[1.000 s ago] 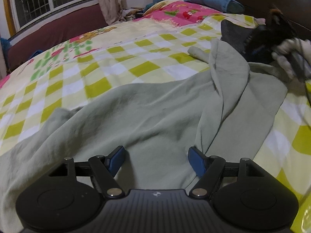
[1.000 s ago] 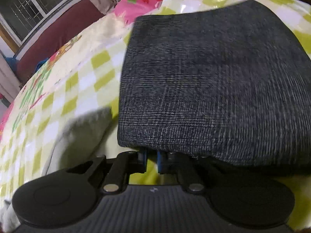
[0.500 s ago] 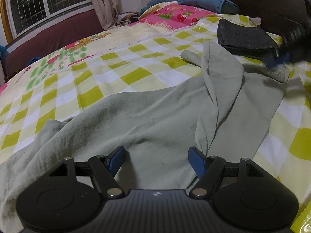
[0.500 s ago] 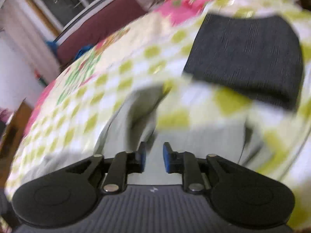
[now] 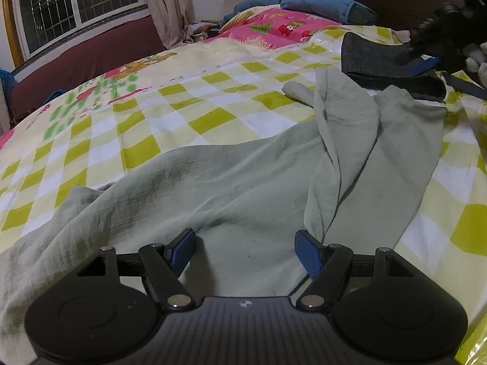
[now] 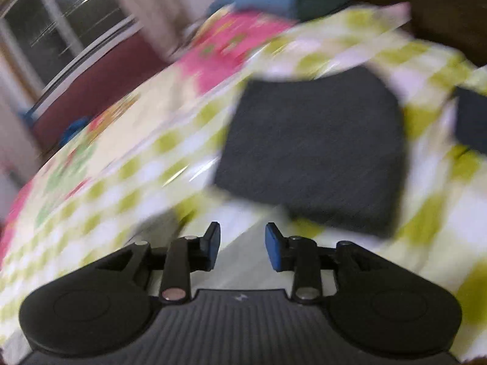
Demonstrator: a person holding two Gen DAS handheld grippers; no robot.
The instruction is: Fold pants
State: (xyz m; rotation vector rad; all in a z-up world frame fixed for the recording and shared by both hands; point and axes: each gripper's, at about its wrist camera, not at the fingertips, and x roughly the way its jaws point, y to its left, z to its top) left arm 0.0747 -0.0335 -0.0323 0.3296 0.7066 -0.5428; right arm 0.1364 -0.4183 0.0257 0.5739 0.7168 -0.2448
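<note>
Two garments lie on the bed's yellow-green and white chequered sheet [image 5: 213,121]: one pair of pale grey-green, thin-fabric pants [image 5: 237,188], spread out and unfolded, and one dark grey, fine-ribbed garment folded into a flat rectangle [image 5: 380,60], which rests at the far right of the sheet, just beyond the ends of the pant legs. The pants run from the lower left of the left wrist view to its upper right; one leg is twisted lengthwise and lies over the other. At the head of the bed sit one pink printed pillow [image 5: 274,27] and one blue bolster [image 5: 325,6], with one barred window [image 5: 79,9] and one beige curtain [image 5: 170,6] behind.

The left gripper [image 5: 245,248] hangs over the waist end of the pants with its two blue pads [image 5: 307,252] set wide apart, nothing between them. The right gripper [image 6: 242,243] has just been opening; its jaws stand moderately apart and empty, and the folded dark garment [image 6: 313,152] lies free on the sheet ahead of it. This view is blurred by motion. A second dark patch [image 6: 471,121] shows at its right edge; what it is cannot be told. A gloved hand [image 5: 478,57] holds the right gripper at the far right of the left wrist view
</note>
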